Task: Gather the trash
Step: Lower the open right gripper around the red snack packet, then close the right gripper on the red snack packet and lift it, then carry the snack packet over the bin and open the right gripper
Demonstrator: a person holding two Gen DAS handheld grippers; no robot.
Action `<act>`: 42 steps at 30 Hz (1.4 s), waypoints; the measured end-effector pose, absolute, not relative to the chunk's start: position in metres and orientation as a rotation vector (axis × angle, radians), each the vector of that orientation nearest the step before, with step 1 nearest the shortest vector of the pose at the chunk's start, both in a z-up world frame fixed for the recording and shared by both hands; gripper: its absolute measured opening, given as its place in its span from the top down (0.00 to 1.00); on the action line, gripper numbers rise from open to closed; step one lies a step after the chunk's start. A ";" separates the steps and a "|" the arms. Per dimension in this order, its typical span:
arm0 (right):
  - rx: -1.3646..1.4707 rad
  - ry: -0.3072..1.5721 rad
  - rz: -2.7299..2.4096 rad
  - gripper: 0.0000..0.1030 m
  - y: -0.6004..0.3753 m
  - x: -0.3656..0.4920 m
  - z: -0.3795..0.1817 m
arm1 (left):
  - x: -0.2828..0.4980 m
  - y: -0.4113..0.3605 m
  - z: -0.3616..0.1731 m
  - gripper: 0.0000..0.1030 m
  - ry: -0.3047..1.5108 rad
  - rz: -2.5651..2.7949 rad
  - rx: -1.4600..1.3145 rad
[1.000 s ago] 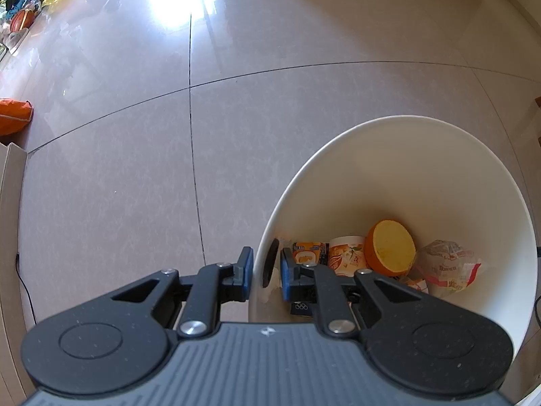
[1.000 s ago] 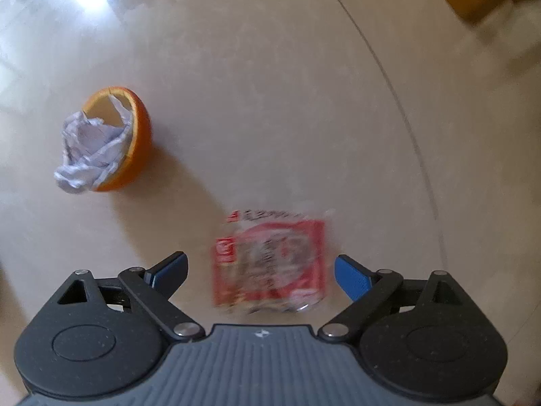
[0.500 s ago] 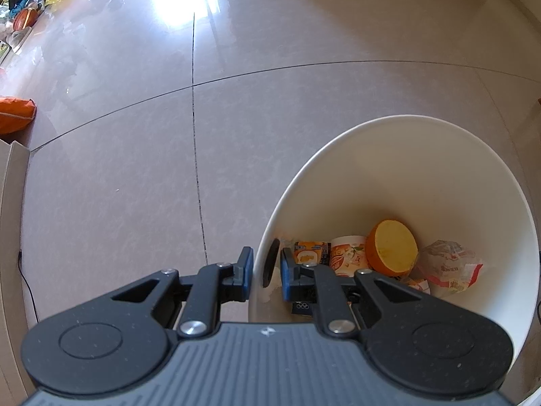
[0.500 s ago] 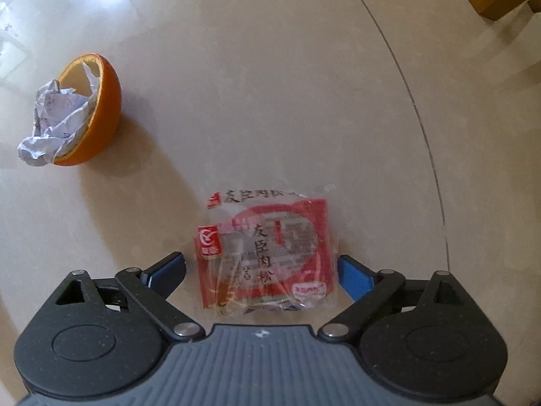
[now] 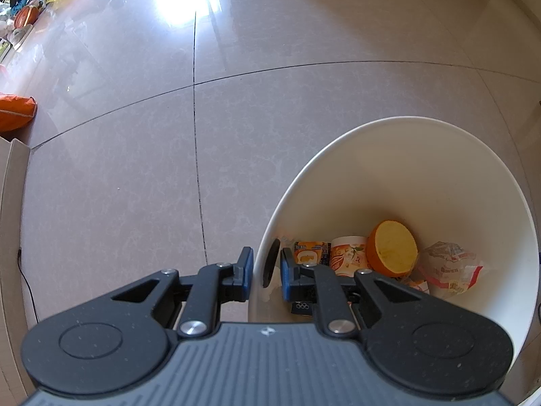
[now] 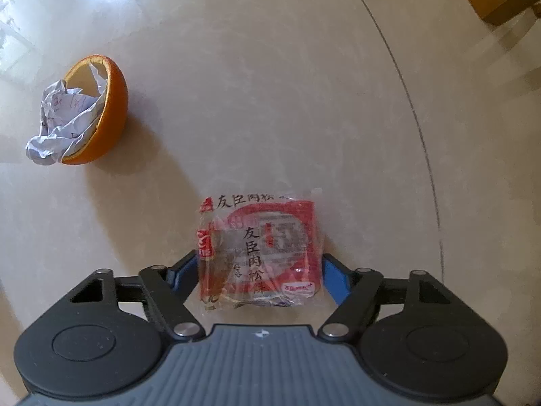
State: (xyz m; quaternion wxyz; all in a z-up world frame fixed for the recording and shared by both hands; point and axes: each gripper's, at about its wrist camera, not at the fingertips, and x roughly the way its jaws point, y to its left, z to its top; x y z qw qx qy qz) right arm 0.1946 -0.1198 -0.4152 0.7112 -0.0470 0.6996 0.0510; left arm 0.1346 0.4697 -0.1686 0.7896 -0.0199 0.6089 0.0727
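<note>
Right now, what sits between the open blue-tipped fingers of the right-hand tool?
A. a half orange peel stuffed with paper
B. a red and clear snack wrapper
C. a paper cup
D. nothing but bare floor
B: in the right wrist view the right gripper stands open with the red snack wrapper lying flat on the floor between its fingers, while the orange peel with crumpled paper lies well off to the left.
</note>
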 end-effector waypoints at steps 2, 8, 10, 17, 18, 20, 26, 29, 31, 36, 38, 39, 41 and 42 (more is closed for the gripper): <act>-0.112 1.555 0.113 0.29 -0.115 0.195 -0.411 | 0.134 0.470 -0.169 0.86 1.309 0.155 -0.041; -0.142 1.539 0.160 0.33 -0.094 0.195 -0.385 | 0.134 0.471 -0.168 0.86 1.310 0.153 -0.047; -0.151 1.532 0.187 0.33 -0.084 0.193 -0.371 | 0.134 0.471 -0.167 0.86 1.309 0.150 -0.049; -0.229 1.452 0.401 0.33 -0.038 0.175 -0.285 | 0.134 0.471 -0.168 0.86 1.310 0.146 -0.043; -0.243 1.438 0.429 0.32 -0.032 0.172 -0.272 | 0.135 0.471 -0.168 0.86 1.311 0.146 -0.043; -0.255 1.409 0.487 0.32 -0.019 0.165 -0.244 | 0.135 0.471 -0.167 0.86 1.312 0.144 -0.043; -0.277 1.244 0.699 0.31 0.031 0.149 -0.149 | 0.134 0.471 -0.168 0.86 1.307 0.144 -0.045; -0.264 1.144 0.803 0.31 0.058 0.140 -0.108 | 0.134 0.470 -0.167 0.86 1.307 0.143 -0.044; -0.270 1.093 0.870 0.31 0.078 0.134 -0.089 | 0.134 0.470 -0.167 0.85 1.306 0.139 -0.043; -0.299 1.032 1.004 0.31 0.125 0.119 -0.065 | 0.133 0.469 -0.165 0.86 1.299 0.133 -0.042; -0.318 1.029 1.039 0.31 0.140 0.114 -0.066 | 0.132 0.470 -0.164 0.85 1.297 0.130 -0.042; -0.328 1.028 1.052 0.31 0.145 0.108 -0.065 | 0.132 0.470 -0.164 0.85 1.297 0.128 -0.042; -0.342 1.036 1.067 0.31 0.151 0.103 -0.065 | 0.132 0.471 -0.164 0.85 1.298 0.128 -0.042; -0.345 1.039 1.078 0.29 0.153 0.099 -0.067 | 0.132 0.472 -0.165 0.85 1.299 0.128 -0.040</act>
